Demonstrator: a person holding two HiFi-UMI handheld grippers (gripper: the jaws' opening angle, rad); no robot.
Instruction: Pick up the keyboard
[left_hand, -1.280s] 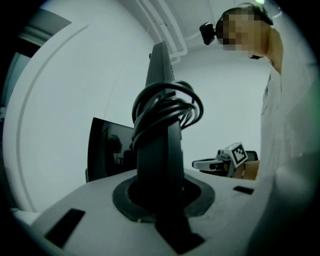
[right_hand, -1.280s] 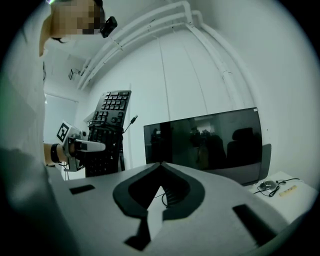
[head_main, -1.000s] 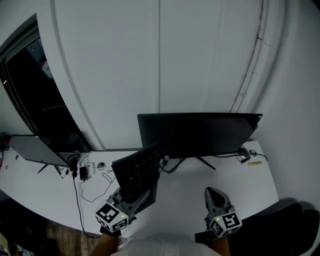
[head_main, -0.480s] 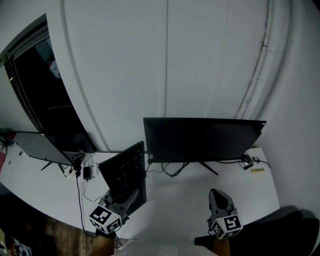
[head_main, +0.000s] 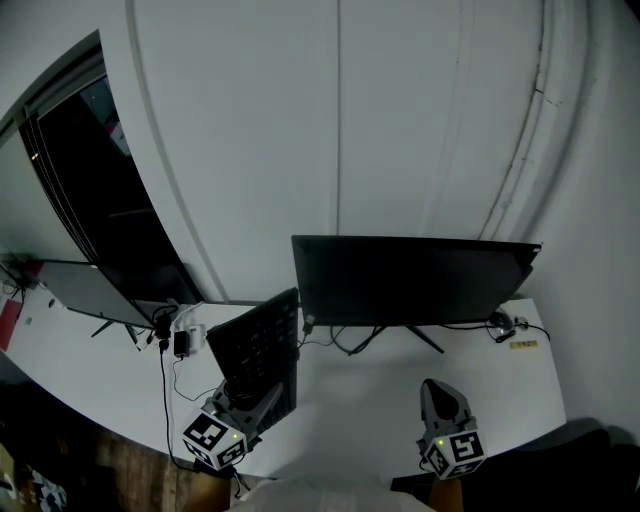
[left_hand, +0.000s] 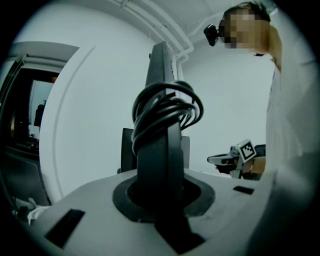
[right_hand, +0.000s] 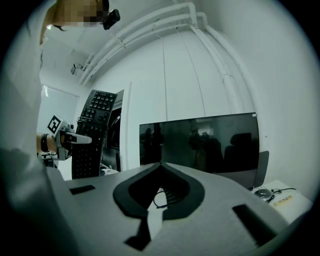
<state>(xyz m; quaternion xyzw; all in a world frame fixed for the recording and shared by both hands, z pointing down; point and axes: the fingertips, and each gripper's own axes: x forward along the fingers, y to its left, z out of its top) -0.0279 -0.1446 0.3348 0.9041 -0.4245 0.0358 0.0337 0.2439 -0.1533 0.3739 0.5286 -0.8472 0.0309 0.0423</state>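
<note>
White wall fills the back of the room, and a white desk runs below it. On the desk stands a big dark screen. A smaller screen stands far off to the left, with some plugs and wires lying between the two. The left claw is clenched on the keyboard and grips it by its lower end. The keyboard stands up on end in the claw, tipped a little, just left of the big screen's left edge. In the left gripper view the keyboard shows edge-on, going straight up from between the jaws, which press on it from both sides. Its black cord is wound in loops around it, higher up. The right gripper view shows the keyboard from its key side, with the left claw holding it low down. The right claw hangs over the right part of the desk, well apart from the keyboard. Its jaws are squeezed together with nothing in them, and it points at the big screen. A small dark thing with a wire lies on the desk by the screen's right end.
</note>
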